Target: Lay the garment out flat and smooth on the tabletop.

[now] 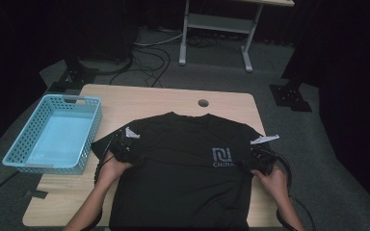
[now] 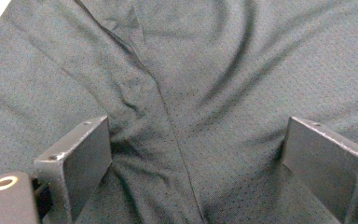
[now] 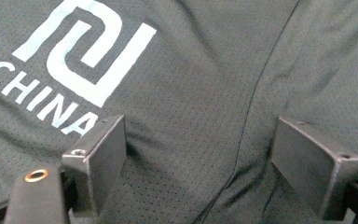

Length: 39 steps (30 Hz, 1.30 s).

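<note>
Two grippers, left [image 1: 121, 144] and right [image 1: 261, 159], jaws spread wide, press one shirt's [image 1: 183, 163] side edges; one basket [image 1: 26, 159] left.

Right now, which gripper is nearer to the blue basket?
Left. The left gripper presses on the shirt's sleeve seam beside the basket; the right gripper is at the opposite sleeve.

A lab or recording studio: black curtains [image 1: 24, 33] all round, cables [image 1: 149, 57] loose on grey carpet [image 1: 318, 159], stand feet [image 1: 289, 96], and one plain wooden tabletop [image 1: 139, 98].
</note>
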Available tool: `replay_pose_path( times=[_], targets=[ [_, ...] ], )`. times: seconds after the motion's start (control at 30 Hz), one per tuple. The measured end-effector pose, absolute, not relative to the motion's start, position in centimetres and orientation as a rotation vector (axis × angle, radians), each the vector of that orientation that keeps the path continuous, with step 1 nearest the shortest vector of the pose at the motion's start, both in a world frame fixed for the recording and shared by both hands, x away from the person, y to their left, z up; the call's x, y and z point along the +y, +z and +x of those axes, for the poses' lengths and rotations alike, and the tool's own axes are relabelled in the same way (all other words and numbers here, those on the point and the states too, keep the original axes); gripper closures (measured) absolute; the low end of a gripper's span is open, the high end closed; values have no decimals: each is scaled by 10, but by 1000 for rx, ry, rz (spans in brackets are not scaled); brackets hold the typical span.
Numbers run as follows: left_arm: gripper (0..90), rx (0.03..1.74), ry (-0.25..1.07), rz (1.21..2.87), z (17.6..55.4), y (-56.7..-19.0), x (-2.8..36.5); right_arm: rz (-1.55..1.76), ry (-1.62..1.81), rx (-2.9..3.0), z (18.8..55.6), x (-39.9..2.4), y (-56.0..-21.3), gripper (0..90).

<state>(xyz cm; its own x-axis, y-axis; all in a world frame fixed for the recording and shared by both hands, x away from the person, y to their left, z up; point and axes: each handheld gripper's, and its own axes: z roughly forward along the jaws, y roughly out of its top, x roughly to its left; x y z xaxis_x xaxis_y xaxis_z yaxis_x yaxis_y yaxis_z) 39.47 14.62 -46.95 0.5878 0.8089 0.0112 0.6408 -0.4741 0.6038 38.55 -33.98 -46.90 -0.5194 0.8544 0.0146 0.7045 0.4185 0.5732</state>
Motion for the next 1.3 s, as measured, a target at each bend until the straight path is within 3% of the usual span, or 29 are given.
replay_pose_path(
  times=[0.53, 1.3],
  targets=[
    [74, 1163, 384, 2297, 445, -467, 141, 1353, 715, 2440, 435, -343, -466, 176],
    [50, 1174, 386, 2297, 494, -467, 137, 1377, 737, 2395, 476, -346, -467, 175]
  ],
)
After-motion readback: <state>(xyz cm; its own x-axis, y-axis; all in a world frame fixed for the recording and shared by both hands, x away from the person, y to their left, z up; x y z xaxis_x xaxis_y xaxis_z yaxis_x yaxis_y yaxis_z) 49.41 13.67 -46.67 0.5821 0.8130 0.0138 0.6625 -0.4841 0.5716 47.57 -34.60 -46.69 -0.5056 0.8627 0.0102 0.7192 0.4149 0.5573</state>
